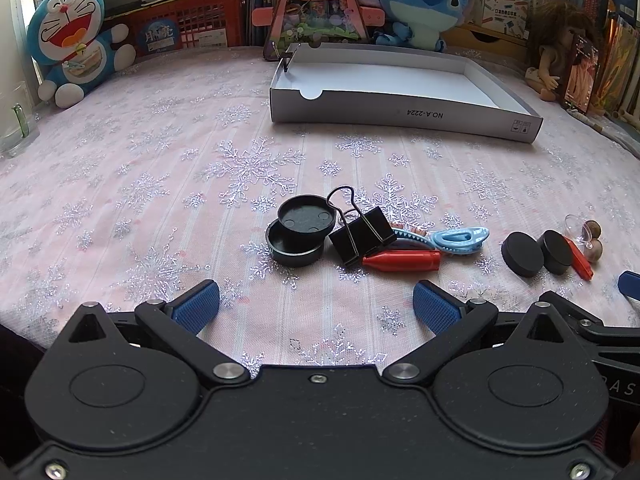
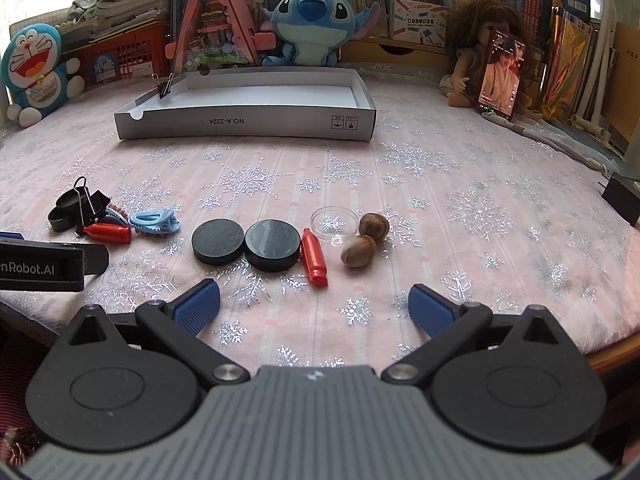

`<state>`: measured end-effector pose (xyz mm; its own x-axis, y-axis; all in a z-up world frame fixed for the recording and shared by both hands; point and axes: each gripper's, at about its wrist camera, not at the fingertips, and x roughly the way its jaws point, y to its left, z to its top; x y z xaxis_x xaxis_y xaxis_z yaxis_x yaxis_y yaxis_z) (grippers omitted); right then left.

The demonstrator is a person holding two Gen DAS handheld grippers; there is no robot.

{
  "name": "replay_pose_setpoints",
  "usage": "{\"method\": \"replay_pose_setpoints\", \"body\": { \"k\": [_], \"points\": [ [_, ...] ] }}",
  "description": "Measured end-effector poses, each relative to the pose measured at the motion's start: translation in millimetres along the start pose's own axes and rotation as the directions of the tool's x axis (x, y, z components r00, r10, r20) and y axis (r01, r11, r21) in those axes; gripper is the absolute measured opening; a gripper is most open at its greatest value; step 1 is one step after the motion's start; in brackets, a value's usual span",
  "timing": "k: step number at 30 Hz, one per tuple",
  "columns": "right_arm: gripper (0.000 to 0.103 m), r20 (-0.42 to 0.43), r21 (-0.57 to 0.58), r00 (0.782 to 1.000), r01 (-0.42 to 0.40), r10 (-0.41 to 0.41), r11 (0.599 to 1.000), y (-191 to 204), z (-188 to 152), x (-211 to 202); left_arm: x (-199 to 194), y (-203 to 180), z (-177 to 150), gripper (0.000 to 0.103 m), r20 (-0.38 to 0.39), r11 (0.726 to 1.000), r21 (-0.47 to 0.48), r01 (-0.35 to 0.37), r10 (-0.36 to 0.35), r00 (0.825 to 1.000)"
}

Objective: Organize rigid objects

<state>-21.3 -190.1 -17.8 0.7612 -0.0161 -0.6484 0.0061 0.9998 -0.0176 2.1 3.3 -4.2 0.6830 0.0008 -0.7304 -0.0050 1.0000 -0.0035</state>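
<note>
While both claws hover low over the pink snowflake-patterned tablecloth [image 2: 440, 184], I see my left gripper [image 1: 316, 304] spread wide and empty. Ahead of it lie 2 stacked black round caps [image 1: 298, 232], touching a black metal binder clip [image 1: 360, 232], which rests against a red plastic tube [image 1: 402, 260] and a light blue plastic hair clip [image 1: 460, 238]. My right gripper [image 2: 314, 306] is likewise released, facing 2 black flat discs [image 2: 246, 242] side by side, a second red tube [image 2: 314, 258], a clear round dish [image 2: 334, 222] and 2 brown nuts [image 2: 364, 242]. Farther back sits the shallow white cardboard box lid [image 2: 248, 122].
</note>
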Motion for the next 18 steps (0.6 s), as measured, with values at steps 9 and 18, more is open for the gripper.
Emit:
{"method": "replay_pose_setpoints", "body": {
  "k": [9, 18],
  "points": [
    [0.103, 0.0, 0.0, 1.0, 0.0, 0.0, 1.0, 0.1, 0.1, -0.5, 0.4, -0.7, 0.3, 0.103, 0.001, 1.0, 0.001, -0.001, 0.001, 1.0],
    [0.103, 0.0, -0.001, 1.0, 0.0, 0.0, 1.0, -0.1, 0.0, -0.9, 0.2, -1.1, 0.5, 0.103, 0.001, 1.0, 0.002, -0.002, 0.002, 1.0]
  ]
}}
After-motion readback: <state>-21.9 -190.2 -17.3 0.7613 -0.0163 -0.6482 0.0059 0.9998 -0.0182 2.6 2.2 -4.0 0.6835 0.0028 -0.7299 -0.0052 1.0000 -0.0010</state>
